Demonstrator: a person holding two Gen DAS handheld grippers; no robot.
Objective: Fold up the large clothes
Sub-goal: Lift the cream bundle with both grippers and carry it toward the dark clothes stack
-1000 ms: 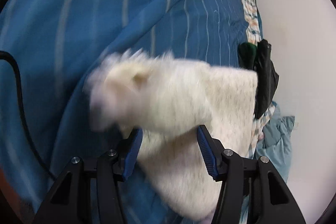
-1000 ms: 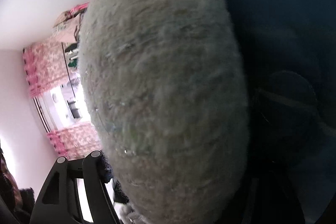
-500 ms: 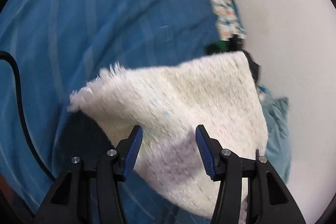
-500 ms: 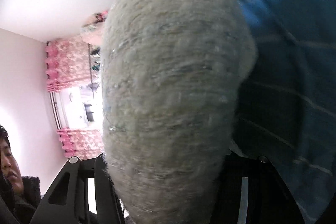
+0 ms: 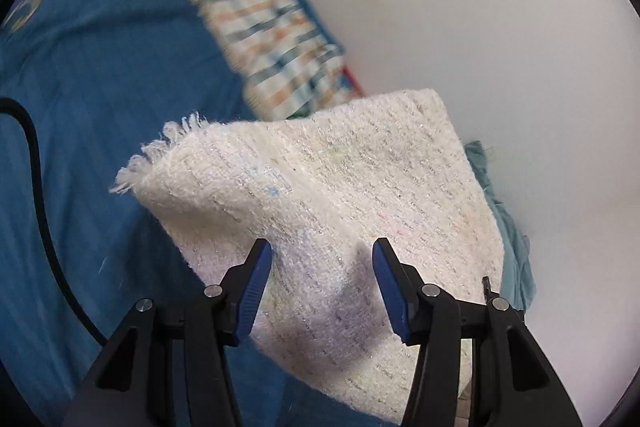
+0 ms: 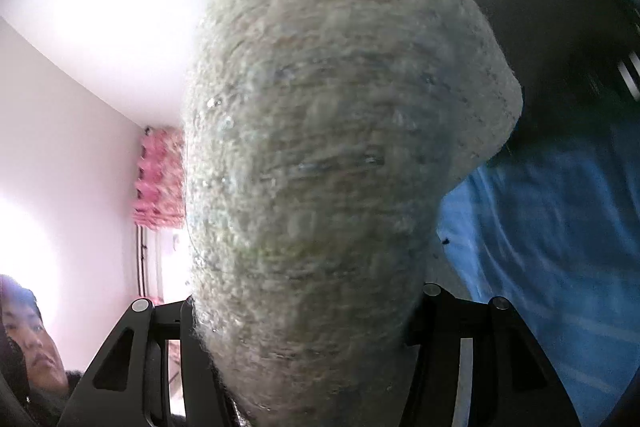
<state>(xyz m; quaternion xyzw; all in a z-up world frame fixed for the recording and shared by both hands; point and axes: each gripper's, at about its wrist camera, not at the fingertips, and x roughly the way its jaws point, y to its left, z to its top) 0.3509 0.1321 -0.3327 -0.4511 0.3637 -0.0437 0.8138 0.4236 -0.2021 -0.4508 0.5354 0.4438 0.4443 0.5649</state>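
Left gripper [image 5: 322, 281] has its jaws spread wide with nothing between them, just hovering over the cream knit [image 5: 320, 195]. The knit is held up above the blue bedspread [image 5: 100, 99], fringe corner out at 9 o'clock. A plaid cloth [image 5: 264, 27] sits at 12 o'clock by the white wall [image 5: 480, 7], with a teal cloth [image 5: 508, 227] at 3. On the right gripper [image 6: 304, 307], the knit [image 6: 328, 147] bulges straight out of the jaws, so it's clamped in there, though the tips are buried. A black cable [image 5: 40, 187] runs at 9 o'clock.
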